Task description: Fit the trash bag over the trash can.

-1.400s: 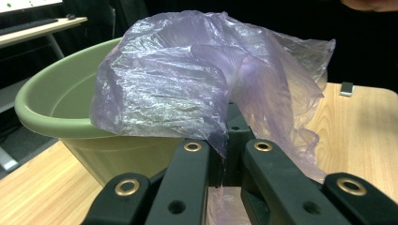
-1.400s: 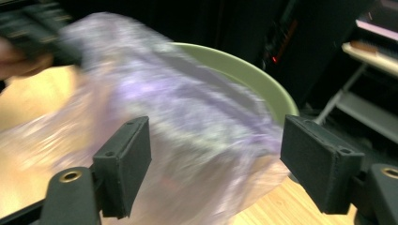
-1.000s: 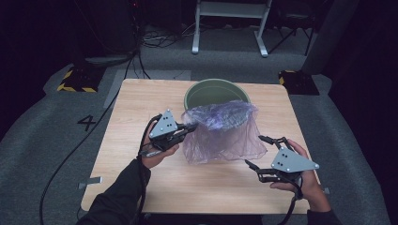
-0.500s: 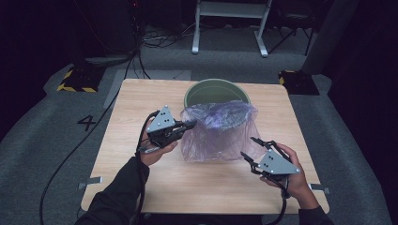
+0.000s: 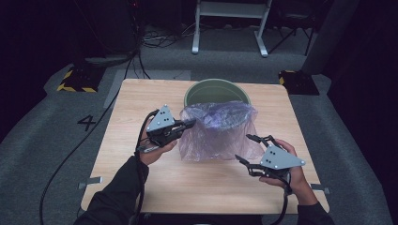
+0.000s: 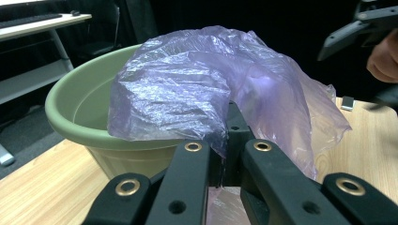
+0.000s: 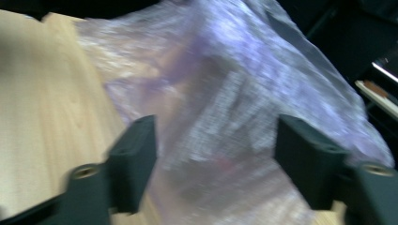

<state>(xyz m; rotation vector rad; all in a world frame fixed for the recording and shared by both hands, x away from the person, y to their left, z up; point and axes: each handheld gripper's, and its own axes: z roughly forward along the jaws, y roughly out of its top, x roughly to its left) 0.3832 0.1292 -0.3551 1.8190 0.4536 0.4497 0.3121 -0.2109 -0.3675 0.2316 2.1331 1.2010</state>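
Am pinching purple bag (image 5: 217, 129) edge in clenched left hand-held gripper (image 5: 189, 124); bag draping over green tub (image 5: 197, 92) rim on counter (image 5: 141, 93). Right hand-held gripper (image 5: 248, 149), just reopening, released beside bag. Am risking thin film tearing, tub tipping if pulling hard.

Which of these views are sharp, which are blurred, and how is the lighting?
High view: table evenly lit, surroundings dark, fairly sharp. Left gripper view: crisp, with glare on the purple plastic bag draped over the green tub. Right gripper view: smeared by motion blur; bag and hand-held gripper jaws are soft.
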